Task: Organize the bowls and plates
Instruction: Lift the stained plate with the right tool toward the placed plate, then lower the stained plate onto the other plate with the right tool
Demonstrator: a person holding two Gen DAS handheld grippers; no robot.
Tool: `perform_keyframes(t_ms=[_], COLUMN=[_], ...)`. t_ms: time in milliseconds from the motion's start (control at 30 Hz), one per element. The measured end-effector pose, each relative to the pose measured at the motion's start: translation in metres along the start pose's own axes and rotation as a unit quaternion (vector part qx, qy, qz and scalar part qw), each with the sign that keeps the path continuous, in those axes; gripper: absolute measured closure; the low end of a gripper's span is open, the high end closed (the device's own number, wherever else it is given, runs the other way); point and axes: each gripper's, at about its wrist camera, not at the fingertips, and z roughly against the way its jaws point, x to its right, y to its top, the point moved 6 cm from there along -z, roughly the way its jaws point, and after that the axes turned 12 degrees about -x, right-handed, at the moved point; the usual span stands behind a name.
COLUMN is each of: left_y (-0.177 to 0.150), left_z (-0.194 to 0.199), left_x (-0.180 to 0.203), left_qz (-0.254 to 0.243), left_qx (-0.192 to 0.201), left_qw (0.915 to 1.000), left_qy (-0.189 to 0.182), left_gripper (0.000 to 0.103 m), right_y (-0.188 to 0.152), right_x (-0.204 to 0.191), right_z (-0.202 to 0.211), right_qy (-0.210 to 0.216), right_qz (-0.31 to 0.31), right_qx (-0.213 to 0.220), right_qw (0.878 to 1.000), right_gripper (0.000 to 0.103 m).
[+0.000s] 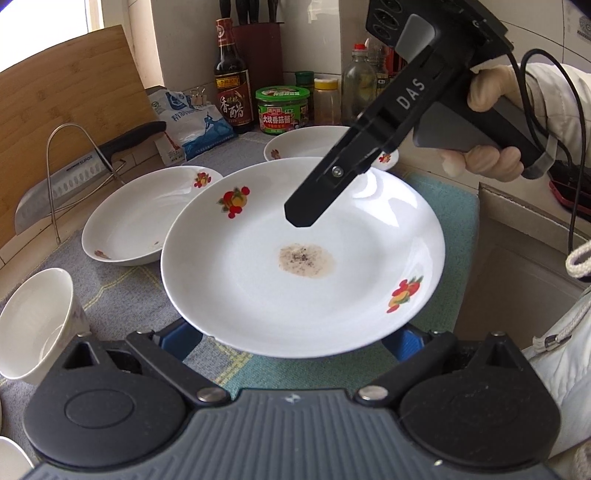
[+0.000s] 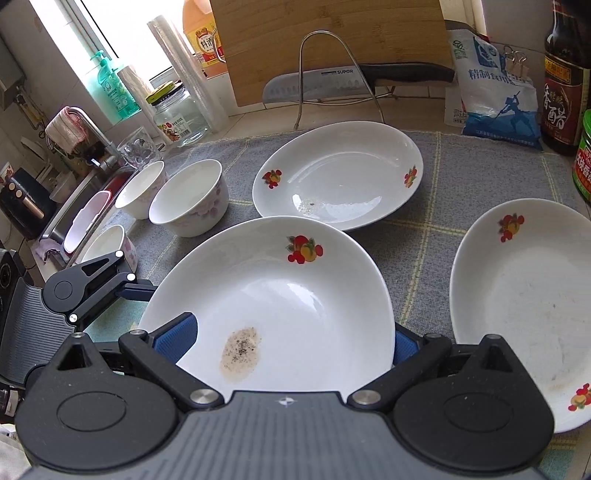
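Observation:
A white deep plate [image 1: 258, 295] [image 2: 295, 314] with fruit prints and a brown stain lies closest to both cameras. My left gripper [image 1: 293, 338] [image 2: 110, 288] has its fingers spread wide, hidden under the plate's near rim. My right gripper [image 2: 291, 343] is also wide open. Its left pad lies over the plate's inside, and its right finger sits behind the rim. Two more printed plates [image 2: 340, 173] [image 2: 528, 306] lie on the grey mat [image 2: 461, 166]. Three white bowls [image 2: 188, 199] [image 2: 142, 188] [image 2: 107, 240] stand at the left.
A knife [image 2: 332, 85] rests in a wire rack in front of a wooden cutting board [image 2: 332, 33]. A salt bag [image 2: 495, 96], vinegar bottle [image 1: 231, 74] and jars [image 1: 282, 107] line the back wall. A sink [image 2: 74, 206] lies left, a cardboard box [image 1: 517, 258] right.

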Motion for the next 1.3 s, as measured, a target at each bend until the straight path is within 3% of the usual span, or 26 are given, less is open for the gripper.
perform_keyframes(t_ms=[767,1300], left_y=[0.102,0.136], left_z=[-0.060,-0.099], left_x=[0.032,0.027], left_qz=[-0.070,-0.073], left_qx=[0.014,0.002], left_qw=[0.9968,0.9963], left_qy=[-0.037,-0.046], left_gripper=[0.002,0.002], right_y=[-0.017,-0.014], right_x=[0.101,0.153], right_z=[0.060,0.057], right_qy=[-0.047,-0.053], right_qz=[-0.062,-0.099], right_qx=[0.057,0.062], right_qw=[0.995,0.992], right_gripper=[0.000,0.000])
